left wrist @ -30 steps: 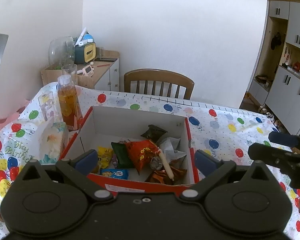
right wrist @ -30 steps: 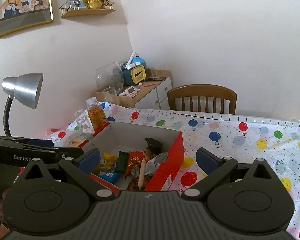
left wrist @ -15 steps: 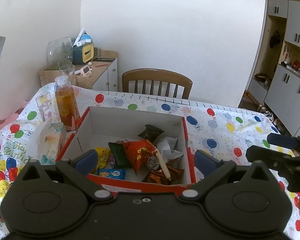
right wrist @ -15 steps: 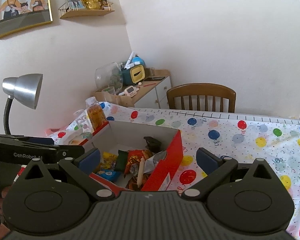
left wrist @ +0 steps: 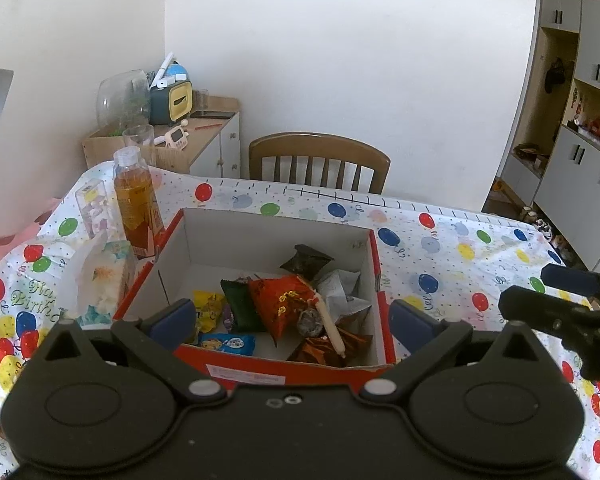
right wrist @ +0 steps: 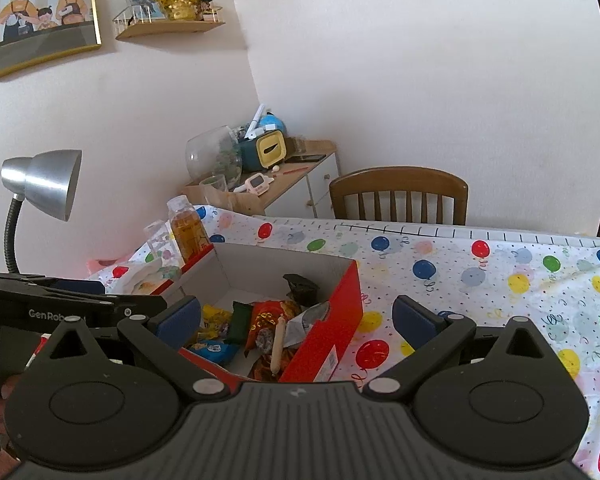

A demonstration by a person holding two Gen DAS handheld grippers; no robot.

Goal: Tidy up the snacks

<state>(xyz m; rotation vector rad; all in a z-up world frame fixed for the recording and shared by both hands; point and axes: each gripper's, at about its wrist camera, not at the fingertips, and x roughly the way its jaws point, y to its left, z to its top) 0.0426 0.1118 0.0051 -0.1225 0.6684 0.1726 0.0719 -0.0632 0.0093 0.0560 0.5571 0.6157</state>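
A red cardboard box (left wrist: 374, 264) (right wrist: 328, 336) with a white inside stands on the balloon-print tablecloth. In it lie several snack packets: an orange-red bag (left wrist: 284, 304) (right wrist: 266, 316), a dark green one (left wrist: 238, 306), a yellow one (left wrist: 208, 304), a blue one (left wrist: 228, 343), a dark packet (left wrist: 306, 260) and a pale sausage stick (left wrist: 331, 327) (right wrist: 277, 346). My left gripper (left wrist: 290, 322) hovers open over the box's near wall, nothing between its fingers. My right gripper (right wrist: 296, 320) is open above the box's right corner, also holding nothing.
Left of the box stand an amber drink bottle (left wrist: 136, 200) (right wrist: 188, 230), a clear small container (left wrist: 94, 204) and a tissue pack (left wrist: 102, 280). A wooden chair (left wrist: 318, 162) is behind the table, a side cabinet (left wrist: 204, 136) and a silver lamp (right wrist: 40, 188) to the left.
Both views have drifted slightly; the box sits a little lower and nearer in the left wrist view. Both grippers stay open with nothing held.
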